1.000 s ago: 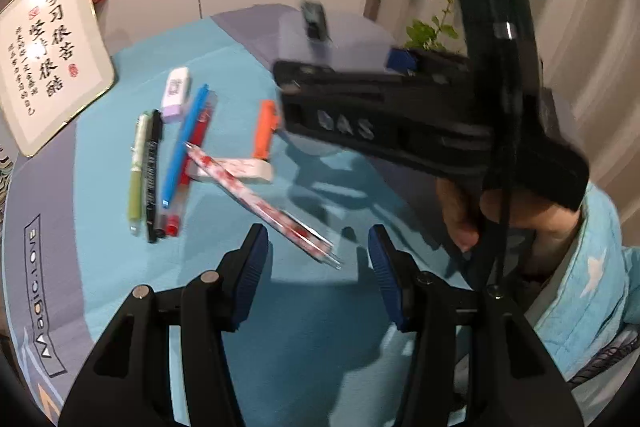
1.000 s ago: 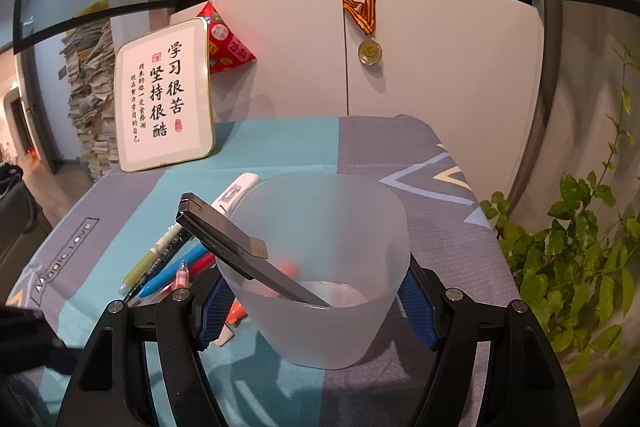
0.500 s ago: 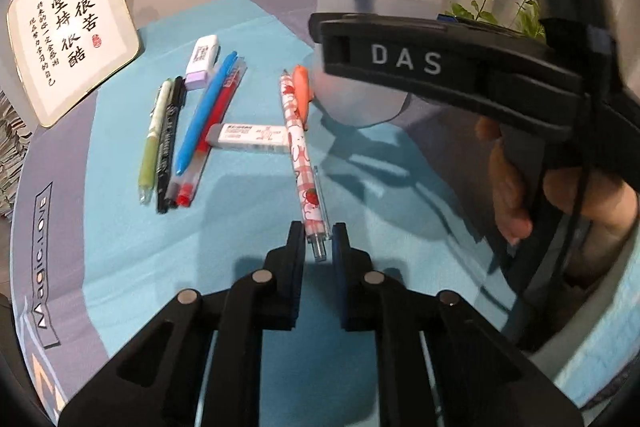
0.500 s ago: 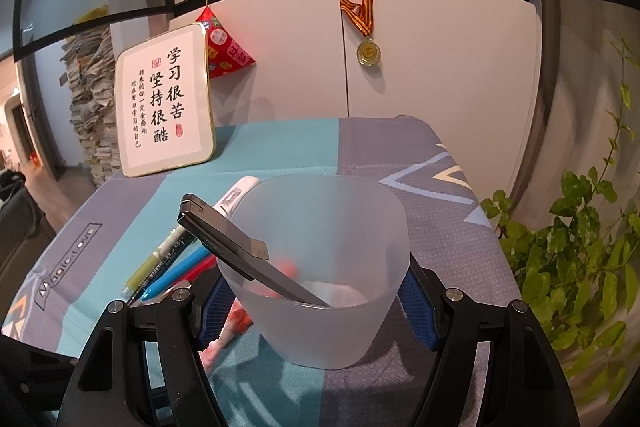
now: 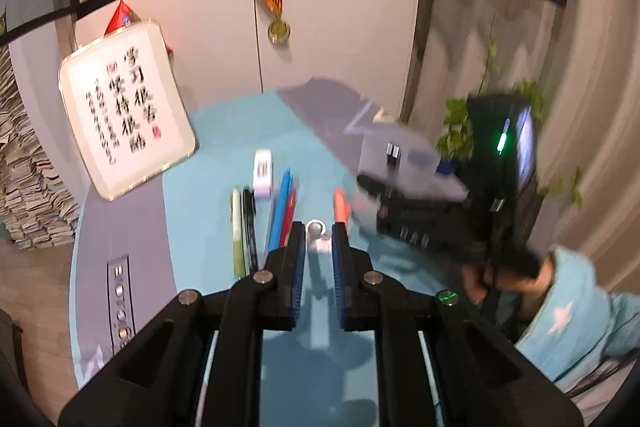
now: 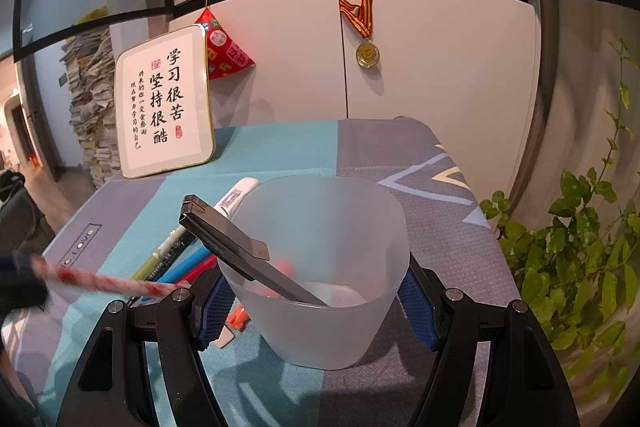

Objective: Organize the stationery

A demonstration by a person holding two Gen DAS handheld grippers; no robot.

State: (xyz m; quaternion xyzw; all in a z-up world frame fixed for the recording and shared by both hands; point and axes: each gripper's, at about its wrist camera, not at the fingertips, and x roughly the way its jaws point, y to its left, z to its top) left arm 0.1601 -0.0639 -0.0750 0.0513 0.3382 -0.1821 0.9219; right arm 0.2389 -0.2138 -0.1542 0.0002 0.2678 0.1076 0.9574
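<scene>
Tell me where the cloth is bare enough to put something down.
Free: the grey cloth behind the frosted cup, toward the cabinet, and the teal strip between the framed sign and the pens. Crowded: left of the cup, where the green pen, black pen, blue pen, orange marker and correction tape lie.

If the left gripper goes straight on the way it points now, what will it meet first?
Probably the orange pen on the tablecloth, just beyond the left gripper and the patterned pen it holds; depth is unclear.
</scene>
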